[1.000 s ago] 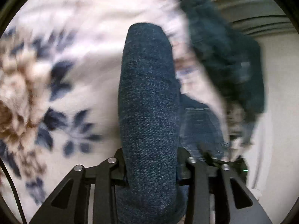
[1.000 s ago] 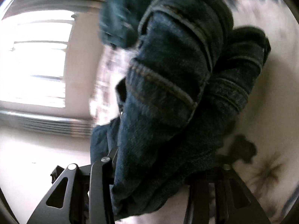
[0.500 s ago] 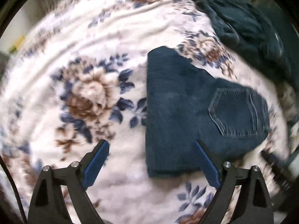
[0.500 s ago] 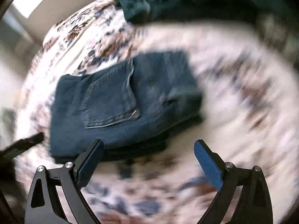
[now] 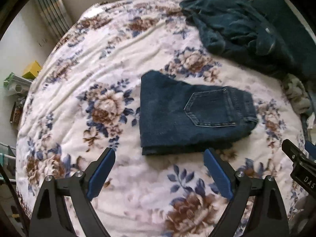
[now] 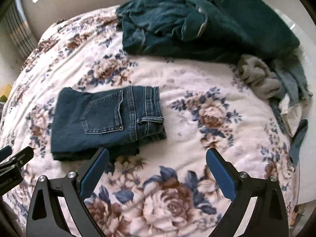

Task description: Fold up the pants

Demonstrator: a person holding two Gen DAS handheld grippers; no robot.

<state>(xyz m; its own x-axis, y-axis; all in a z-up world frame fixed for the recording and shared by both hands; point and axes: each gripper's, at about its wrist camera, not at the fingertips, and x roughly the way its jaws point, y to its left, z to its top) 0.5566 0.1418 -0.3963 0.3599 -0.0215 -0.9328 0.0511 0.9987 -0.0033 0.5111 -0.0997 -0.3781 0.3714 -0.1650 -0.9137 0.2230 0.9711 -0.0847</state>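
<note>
Two grippers hang above the bed (image 5: 122, 45), side by side — the left gripper (image 5: 159, 167) and the right gripper (image 6: 157, 166) — both with jaws wide apart, holding nothing. Folded pants (image 5: 189, 112) lie flat on the flowery blanket just ahead of them.

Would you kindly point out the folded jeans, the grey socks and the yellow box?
folded jeans (image 6: 106, 118): right wrist view, back pocket.
grey socks (image 6: 258, 79): right wrist view, bundle's middle.
yellow box (image 5: 32, 70): left wrist view, top face.
</note>
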